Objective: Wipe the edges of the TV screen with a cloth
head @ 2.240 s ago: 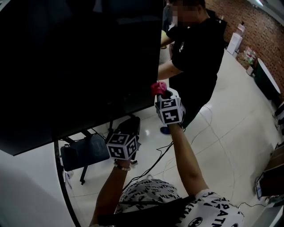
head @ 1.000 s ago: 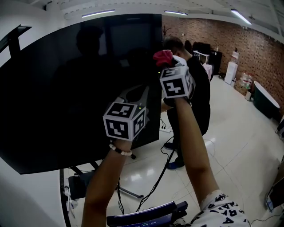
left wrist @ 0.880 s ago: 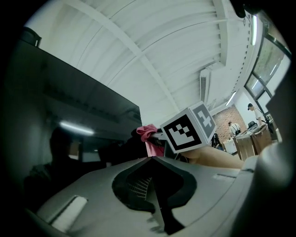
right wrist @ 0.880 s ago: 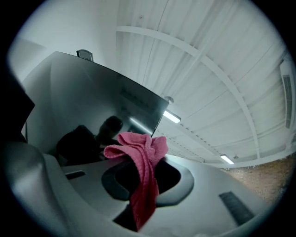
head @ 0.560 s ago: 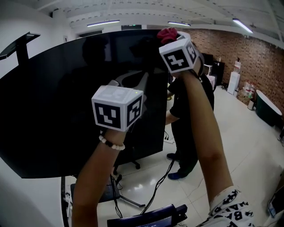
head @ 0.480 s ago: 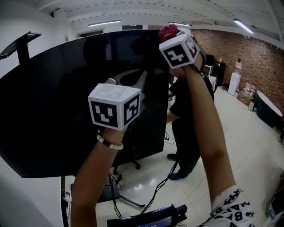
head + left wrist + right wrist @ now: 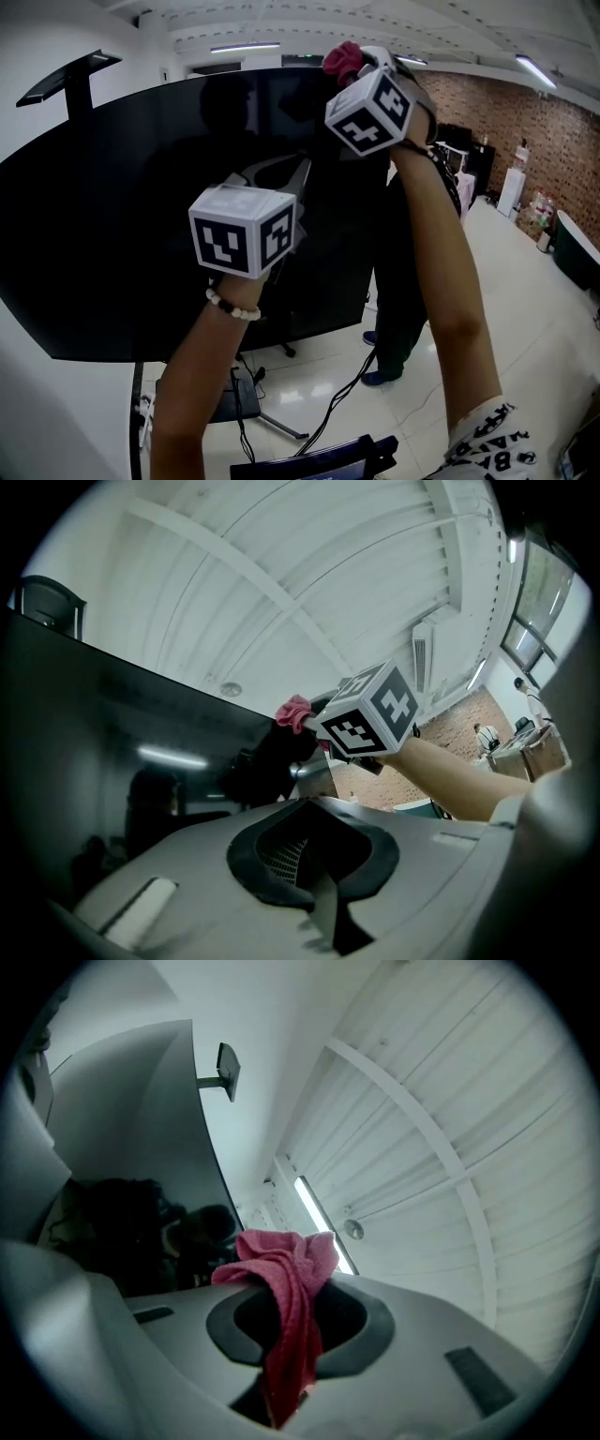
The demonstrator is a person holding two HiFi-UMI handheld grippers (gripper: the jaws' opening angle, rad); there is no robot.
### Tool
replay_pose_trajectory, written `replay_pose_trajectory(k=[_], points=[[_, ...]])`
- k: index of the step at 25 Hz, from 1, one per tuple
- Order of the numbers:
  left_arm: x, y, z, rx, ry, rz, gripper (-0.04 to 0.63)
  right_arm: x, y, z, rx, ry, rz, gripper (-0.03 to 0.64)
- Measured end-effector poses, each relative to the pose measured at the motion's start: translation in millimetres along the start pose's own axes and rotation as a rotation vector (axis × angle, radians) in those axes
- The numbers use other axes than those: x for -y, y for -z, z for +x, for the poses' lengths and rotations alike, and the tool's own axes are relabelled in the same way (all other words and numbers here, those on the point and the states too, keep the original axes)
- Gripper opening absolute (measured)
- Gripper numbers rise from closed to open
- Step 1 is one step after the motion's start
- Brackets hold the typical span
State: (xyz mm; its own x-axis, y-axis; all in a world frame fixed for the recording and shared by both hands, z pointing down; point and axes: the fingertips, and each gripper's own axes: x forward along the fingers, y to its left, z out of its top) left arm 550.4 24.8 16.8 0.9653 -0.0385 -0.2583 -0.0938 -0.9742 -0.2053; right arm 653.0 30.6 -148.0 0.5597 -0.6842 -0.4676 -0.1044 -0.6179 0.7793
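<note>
A large black TV screen (image 7: 122, 206) fills the left of the head view. My right gripper (image 7: 354, 64) is raised at the screen's top right corner, shut on a pink-red cloth (image 7: 341, 58) that touches the top edge there. In the right gripper view the cloth (image 7: 286, 1269) hangs bunched between the jaws of that gripper (image 7: 291, 1312), next to the dark screen (image 7: 122, 1147). My left gripper (image 7: 274, 176) is held up in front of the screen's middle, jaws together and holding nothing. The left gripper view shows its jaws (image 7: 309, 855) shut, with the cloth (image 7: 295, 712) beyond them.
A person in black (image 7: 405, 281) stands behind the screen's right edge. Stand legs and cables (image 7: 272, 412) lie on the glossy floor below. A black bracket (image 7: 70, 80) sticks up at the top left. A brick wall (image 7: 553, 141) runs along the far right.
My right gripper has carried the cloth up the screen's right edge to its top corner. The left gripper rose in front of the screen. The head view tilted upward.
</note>
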Motion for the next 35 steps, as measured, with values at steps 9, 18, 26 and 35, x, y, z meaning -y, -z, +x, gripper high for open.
replay_pose_trajectory(k=[9,18,26,35], points=[[-50,-21,-62,0.014,-0.083,0.026,-0.006,-46,-88,-10,0.074,-0.081,-0.053,0.078],[-125,-26,-156,-0.009,-0.200,0.033,-0.006,-103,-200,-21,0.154,-0.136,-0.046,0.078],[-195,-28,-244,-0.075,-0.324,0.068,-0.005,-157,-297,-31,0.193,-0.170,-0.009,0.077],[-234,-21,-322,-0.092,-0.391,0.049,-0.006,-190,-365,-47,0.182,-0.248,0.007,0.078]])
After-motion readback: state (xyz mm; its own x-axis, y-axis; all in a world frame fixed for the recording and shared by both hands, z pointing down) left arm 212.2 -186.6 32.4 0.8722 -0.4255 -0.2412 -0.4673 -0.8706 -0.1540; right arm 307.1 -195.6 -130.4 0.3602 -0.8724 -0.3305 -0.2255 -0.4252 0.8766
